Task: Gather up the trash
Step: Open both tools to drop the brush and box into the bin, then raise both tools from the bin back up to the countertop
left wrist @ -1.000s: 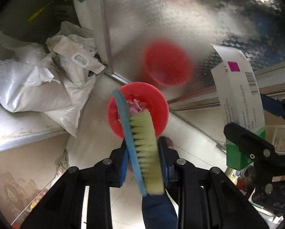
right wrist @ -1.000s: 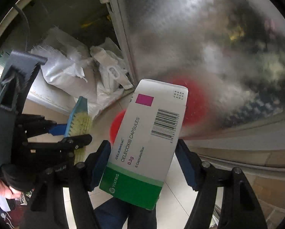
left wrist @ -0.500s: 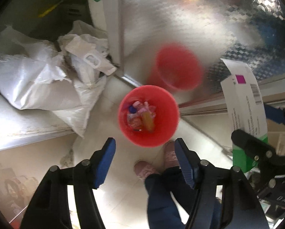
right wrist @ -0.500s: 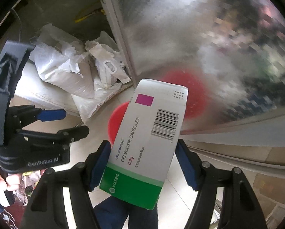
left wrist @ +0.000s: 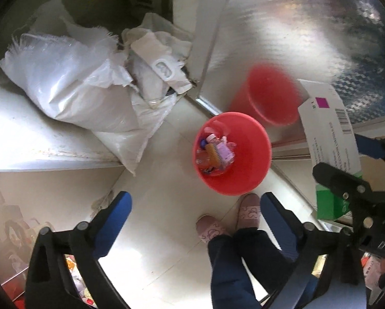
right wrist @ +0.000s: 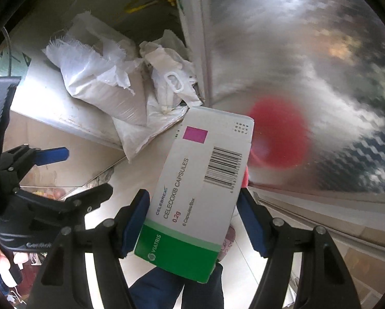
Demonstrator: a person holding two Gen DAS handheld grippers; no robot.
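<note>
Pale tiled floor (left wrist: 164,213) bears red bin (left wrist: 246,180); left gripper (left wrist: 195,203) opening, empty; right gripper (right wrist: 192,206) clamps medicine box (right wrist: 195,195).

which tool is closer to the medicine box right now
Right. The right tool is clamped on the medicine box itself. The left tool hangs apart from it, its jaws opening with nothing between them, above the floor beside the red bin.

Pale glossy tiled floor (left wrist: 151,231) meets a reflective, patterned metal panel (left wrist: 308,25), perhaps a door.
</note>
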